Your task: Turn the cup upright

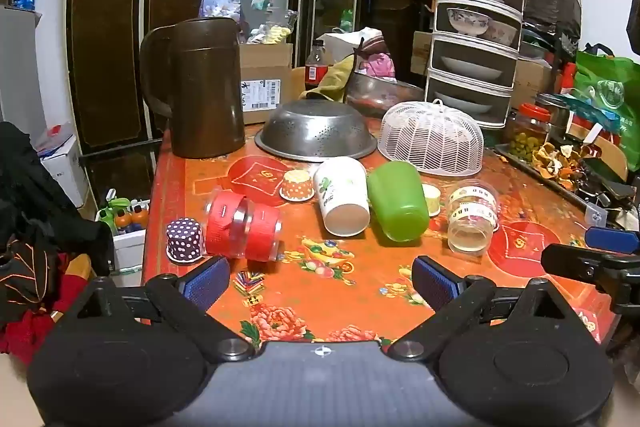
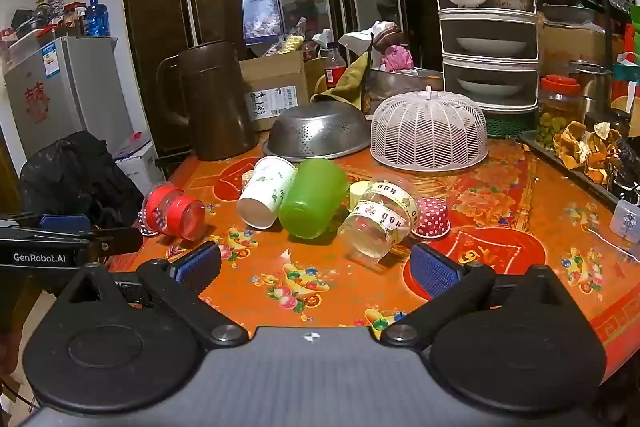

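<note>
Several cups lie on their sides on the orange flowered table (image 1: 360, 291): a clear cup with red ribbon (image 1: 242, 229) (image 2: 174, 211), a white paper cup (image 1: 342, 195) (image 2: 266, 191), a green plastic cup (image 1: 398, 201) (image 2: 314, 197) and a clear cup with white tape (image 1: 474, 215) (image 2: 378, 223). My left gripper (image 1: 320, 281) is open and empty, near the table's front edge, short of the cups. My right gripper (image 2: 316, 263) is open and empty, just short of the taped cup. Each gripper shows at the edge of the other's view.
Small cupcake liners stand mouth down: purple dotted (image 1: 184, 241), orange dotted (image 1: 297, 185), red dotted (image 2: 432, 217). Behind are a brown jug (image 1: 204, 87), an upturned steel colander (image 1: 316, 131), a white mesh food cover (image 1: 432, 139) and a tiered dish rack (image 1: 476, 27). A tray of peels (image 1: 560, 163) lies right.
</note>
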### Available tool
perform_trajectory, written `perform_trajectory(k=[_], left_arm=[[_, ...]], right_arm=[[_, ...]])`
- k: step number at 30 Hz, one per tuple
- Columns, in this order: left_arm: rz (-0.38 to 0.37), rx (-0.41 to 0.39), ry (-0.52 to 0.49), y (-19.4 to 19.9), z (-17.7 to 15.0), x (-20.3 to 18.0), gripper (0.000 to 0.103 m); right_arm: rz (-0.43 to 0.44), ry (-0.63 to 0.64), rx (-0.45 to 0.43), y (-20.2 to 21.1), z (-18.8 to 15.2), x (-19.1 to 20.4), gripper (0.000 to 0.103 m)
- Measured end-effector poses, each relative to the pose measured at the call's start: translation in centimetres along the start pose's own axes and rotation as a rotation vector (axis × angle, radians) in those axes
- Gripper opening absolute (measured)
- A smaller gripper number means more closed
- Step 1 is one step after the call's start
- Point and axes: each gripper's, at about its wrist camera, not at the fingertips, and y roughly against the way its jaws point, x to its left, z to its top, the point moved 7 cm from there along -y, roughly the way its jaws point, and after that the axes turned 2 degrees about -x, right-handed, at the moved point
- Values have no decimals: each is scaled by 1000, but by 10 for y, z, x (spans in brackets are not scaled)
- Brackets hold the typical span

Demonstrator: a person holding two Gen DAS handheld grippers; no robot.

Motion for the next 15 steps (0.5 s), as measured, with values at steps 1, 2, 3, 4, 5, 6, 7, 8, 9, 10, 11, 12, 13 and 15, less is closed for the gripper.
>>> perform_trajectory(k=[1, 2, 3, 4, 5, 6, 7, 8, 9, 10, 11, 12, 13, 15], left_arm=[[0, 1, 0, 0, 0, 0, 99], [1, 3, 0, 0, 0, -1, 99], [2, 4, 0, 0, 1, -2, 99], [2, 7, -3, -1, 0, -5, 99], [2, 6, -4, 0, 1, -6, 99], [3, 8, -4, 2, 2, -6, 99], [2, 8, -5, 3, 2, -7, 99], [-2, 8, -4, 3, 2, -7, 99], [-7, 9, 2, 4, 1, -5, 99], [-13, 15, 2, 1, 0, -4, 99], [-13, 17, 2, 1, 0, -3, 99], [-12, 17, 1, 1, 0, -3, 99], [-13, 19, 0, 1, 0, -3, 99], [-13, 22, 1, 0, -1, -3, 99]], right_arm=[[3, -6, 2, 0, 0, 0, 102], [4, -8, 0, 0, 0, 0, 102], [4, -7, 1, 1, 0, 0, 102], [4, -6, 1, 1, 0, 0, 102], [4, -6, 1, 1, 1, 0, 102], [5, -8, -1, 2, 1, 0, 102], [6, -8, -1, 2, 1, 0, 102], [7, -7, -1, 2, 1, 0, 102], [8, -6, -1, 2, 1, 1, 102], [9, -5, -1, 1, 0, 1, 102], [10, -4, 0, 0, 1, 2, 102], [10, -3, 0, -1, 1, 2, 102], [11, -3, 0, 0, 2, 2, 102], [12, -4, 2, -1, 1, 1, 102]])
